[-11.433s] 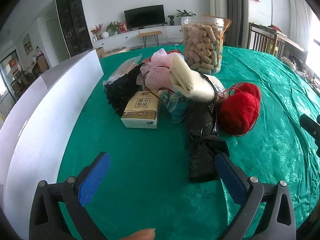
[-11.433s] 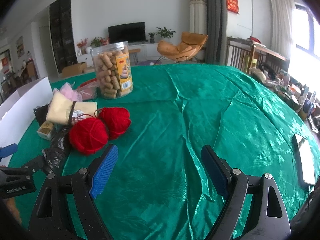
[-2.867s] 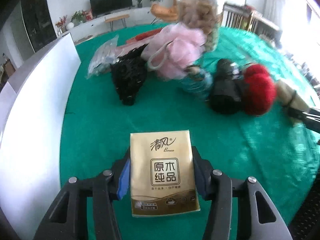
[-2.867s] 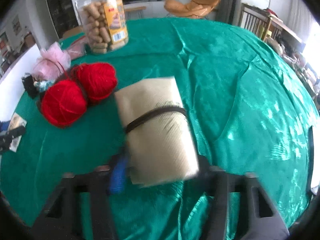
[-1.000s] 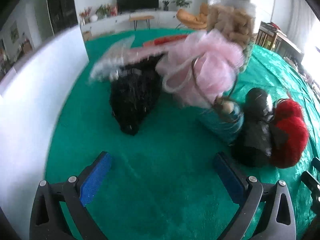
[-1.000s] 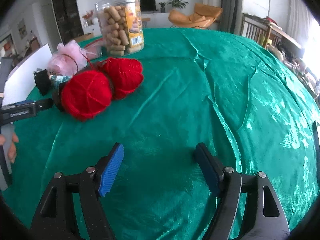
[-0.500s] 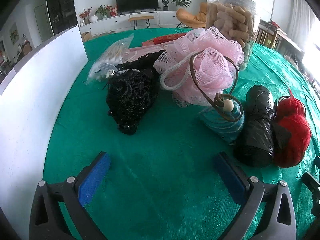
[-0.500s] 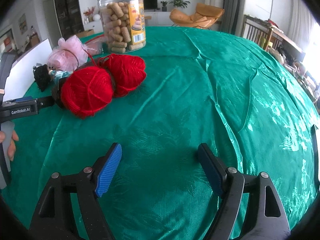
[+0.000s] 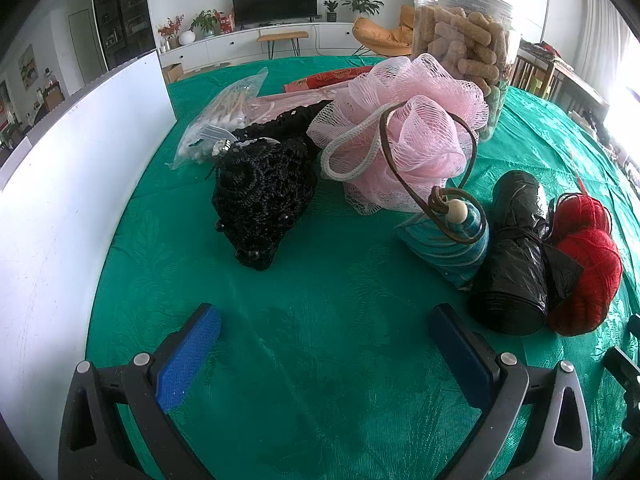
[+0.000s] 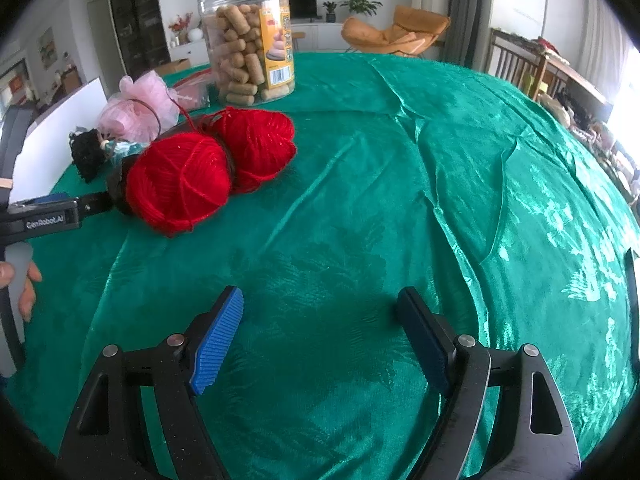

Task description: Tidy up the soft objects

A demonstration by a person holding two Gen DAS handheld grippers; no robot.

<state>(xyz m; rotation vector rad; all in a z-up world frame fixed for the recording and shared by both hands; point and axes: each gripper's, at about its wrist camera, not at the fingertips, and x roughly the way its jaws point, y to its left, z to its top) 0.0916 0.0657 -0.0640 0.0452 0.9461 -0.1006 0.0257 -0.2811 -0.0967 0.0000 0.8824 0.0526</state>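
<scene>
- The left gripper (image 9: 325,322) has its jaws spread wide at the bottom of the left wrist view, with nothing between the blue pads (image 9: 188,360) but bare green tablecloth (image 9: 320,400).
- The right gripper (image 10: 320,306) also stands wide apart and empty at the bottom of its own view; its jaws have just been opening further, with only cloth between them.
- Just above the left jaws, at centre frame, lies a black crocheted piece (image 9: 262,196) with small beads along its near edge.
- To its right, a pink mesh bath pouf (image 9: 404,136) sits with a white cord loop, and a brown cord with a pale bead drapes over a teal striped roll (image 9: 452,244).
- At the right edge, a black plastic-bag roll (image 9: 514,256) touches two red yarn balls (image 9: 584,256).
- In the right wrist view the same yarn balls (image 10: 208,168) lie at middle left, well above the jaws.
- A clear jar of biscuit sticks (image 10: 250,40) stands at upper centre there.
- A white box wall (image 9: 68,200) fills the left side of the left view.
- A clear bag (image 9: 222,118), apparently holding cotton swabs, lies at upper left, behind the crocheted piece.
- A person's fingers (image 10: 24,284) show at the far left edge.
</scene>
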